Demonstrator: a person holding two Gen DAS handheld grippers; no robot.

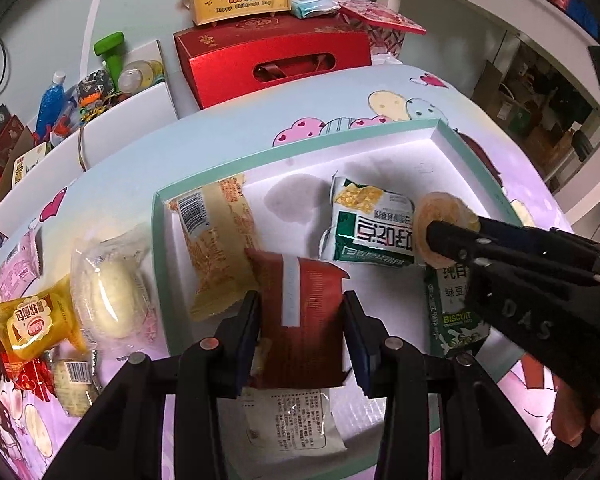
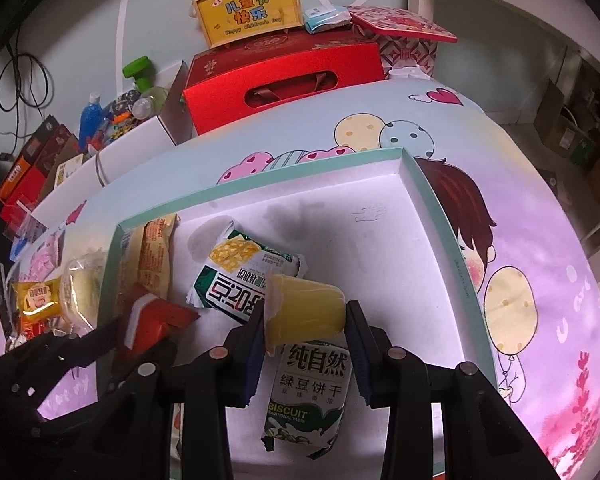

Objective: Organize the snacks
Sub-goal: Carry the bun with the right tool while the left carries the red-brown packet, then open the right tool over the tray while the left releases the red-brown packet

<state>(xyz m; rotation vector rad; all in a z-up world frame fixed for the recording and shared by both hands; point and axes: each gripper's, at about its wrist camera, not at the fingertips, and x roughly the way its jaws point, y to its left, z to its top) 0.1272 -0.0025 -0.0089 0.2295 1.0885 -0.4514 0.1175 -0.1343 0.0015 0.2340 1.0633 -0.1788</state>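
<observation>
The left gripper [image 1: 302, 334] holds a flat, crinkly red packet [image 1: 300, 320] between its fingers [image 1: 248, 344], over the near-left part of the tray [image 1: 158, 264]. The packet's long side points away from the gripper, toward the middle of the tray.

The right gripper [image 2: 305, 340] holds a small, smooth yellow jelly cup [image 2: 306, 308]. The cup lies on its side, with its foil lid facing left and its round bottom against the right finger.

The tray is a wide, shallow cardboard box with a white floor and thin green walls. It sits on a counter [image 2: 540, 240] covered with a shiny cartoon cloth. Inside lie a long orange packet [image 1: 216, 248] along the left wall, a green and white packet [image 1: 374, 226] in the middle, and a green biscuit packet [image 2: 312, 392] just under the jelly cup. The far right part of the tray floor is bare, so there is room there.

Left of the tray, on the cloth, sit a round pale bun in clear wrap [image 1: 110, 292] and a small yellow packet [image 1: 34, 320].
</observation>
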